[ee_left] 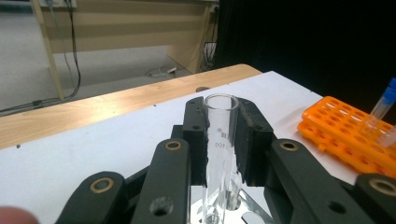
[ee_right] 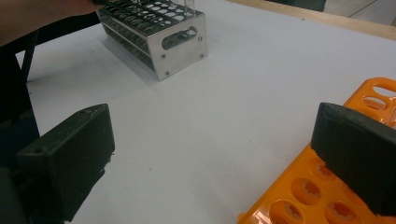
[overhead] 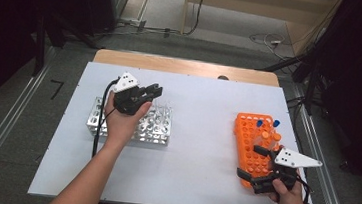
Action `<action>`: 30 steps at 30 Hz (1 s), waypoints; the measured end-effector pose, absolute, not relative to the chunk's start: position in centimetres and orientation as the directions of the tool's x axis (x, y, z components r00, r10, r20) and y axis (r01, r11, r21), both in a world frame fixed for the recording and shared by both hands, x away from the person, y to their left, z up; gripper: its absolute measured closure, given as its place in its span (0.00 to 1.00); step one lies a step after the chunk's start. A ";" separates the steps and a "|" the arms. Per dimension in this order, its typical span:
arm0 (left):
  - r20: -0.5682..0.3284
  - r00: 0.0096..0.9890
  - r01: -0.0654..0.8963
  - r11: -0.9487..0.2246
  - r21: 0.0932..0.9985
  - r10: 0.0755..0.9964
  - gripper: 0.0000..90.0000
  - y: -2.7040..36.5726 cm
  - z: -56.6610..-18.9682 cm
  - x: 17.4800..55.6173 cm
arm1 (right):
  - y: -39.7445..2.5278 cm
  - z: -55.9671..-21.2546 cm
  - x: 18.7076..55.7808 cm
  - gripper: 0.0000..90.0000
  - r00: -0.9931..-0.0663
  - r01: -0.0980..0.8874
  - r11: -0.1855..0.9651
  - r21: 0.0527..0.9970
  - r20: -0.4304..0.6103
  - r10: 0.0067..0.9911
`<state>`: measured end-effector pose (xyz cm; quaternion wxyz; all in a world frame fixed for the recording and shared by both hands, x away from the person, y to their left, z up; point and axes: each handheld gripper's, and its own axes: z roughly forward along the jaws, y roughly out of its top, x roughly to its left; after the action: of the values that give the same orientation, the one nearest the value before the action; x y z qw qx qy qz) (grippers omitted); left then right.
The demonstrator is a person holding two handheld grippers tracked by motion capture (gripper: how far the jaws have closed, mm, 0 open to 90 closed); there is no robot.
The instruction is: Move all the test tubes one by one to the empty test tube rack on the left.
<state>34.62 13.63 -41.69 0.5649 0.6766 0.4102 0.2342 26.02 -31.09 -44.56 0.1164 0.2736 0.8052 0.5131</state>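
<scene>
Starting at the left of the high view, your left gripper (overhead: 151,92) sits over the metal rack (overhead: 96,120), left of centre on the white table (overhead: 201,129). In the left gripper view its jaws are pinched on a clear glass tube (ee_left: 219,140), which stands upright between them with its open mouth just above the pads, at the frame's middle. Further right, the orange rack (overhead: 250,139) lies at centre right, holding blue-capped tubes (overhead: 276,123) at its far end. Your right gripper (overhead: 256,162) rests at that rack's near end, lower right, jaws spread wide and holding nothing.
</scene>
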 end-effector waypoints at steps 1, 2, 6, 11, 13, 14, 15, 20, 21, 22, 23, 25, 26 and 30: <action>-0.149 0.552 0.294 -0.024 0.956 0.821 0.85 13.6 -41.8 34.7 | -31.1 -44.6 26.0 0.00 -0.824 0.320 0.325 0.890 0.092 0.559; -0.153 0.551 0.298 -0.023 0.954 0.820 0.85 13.5 -41.9 34.9 | -31.1 -44.6 26.0 0.00 -0.824 0.319 0.326 0.890 0.091 0.559; -0.154 0.554 0.303 -0.026 0.952 0.818 0.85 13.3 -42.3 35.2 | -31.1 -44.6 26.0 0.00 -0.821 0.322 0.324 0.889 0.093 0.563; -0.153 0.554 0.321 -0.041 0.946 0.819 0.85 13.0 -42.6 35.4 | -31.1 -44.6 26.1 0.00 -0.821 0.322 0.327 0.889 0.090 0.564; -0.139 0.550 0.338 -0.067 0.939 0.824 0.85 12.8 -42.7 35.4 | -31.1 -44.7 26.1 0.00 -0.821 0.322 0.327 0.889 0.089 0.565; -0.133 0.552 0.342 -0.078 0.936 0.823 0.85 12.8 -42.8 35.4 | -31.1 -44.7 26.1 0.00 -0.821 0.322 0.326 0.889 0.091 0.564; -0.123 0.553 0.347 -0.094 0.933 0.824 0.85 12.7 -42.8 35.3 | -31.1 -44.7 26.1 0.00 -0.821 0.324 0.326 0.888 0.092 0.564; -0.100 0.547 0.368 -0.131 0.921 0.831 0.85 12.5 -42.9 35.1 | -31.0 -44.8 26.1 0.00 -0.820 0.324 0.329 0.887 0.090 0.565; -0.101 0.546 0.372 -0.133 0.919 0.832 0.85 12.5 -42.9 35.1 | -31.0 -44.8 26.1 0.00 -0.821 0.323 0.330 0.887 0.089 0.565; -0.105 0.544 0.376 -0.130 0.917 0.832 0.85 12.5 -42.9 35.1 | -31.0 -44.8 26.1 0.00 -0.821 0.323 0.330 0.887 0.089 0.564; -0.106 0.545 0.380 -0.132 0.916 0.832 0.85 12.5 -42.9 35.1 | -30.9 -44.8 26.1 0.00 -0.822 0.322 0.331 0.887 0.088 0.563; -0.103 0.542 0.393 -0.143 0.908 0.834 0.85 12.4 -43.0 35.1 | -30.9 -44.8 26.1 0.00 -0.823 0.320 0.333 0.887 0.086 0.562; -0.101 0.544 0.398 -0.150 0.905 0.833 0.84 12.4 -43.1 35.1 | -30.9 -44.8 26.1 0.00 -0.822 0.322 0.332 0.887 0.087 0.563; -0.104 0.547 0.410 -0.158 0.898 0.831 0.84 12.3 -43.2 35.1 | -31.0 -44.8 26.1 0.00 -0.820 0.322 0.329 0.888 0.088 0.565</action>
<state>35.14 12.31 -43.22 0.4904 0.7301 0.4250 0.2142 26.11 -30.97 -44.84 0.1190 0.2750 0.8065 0.5097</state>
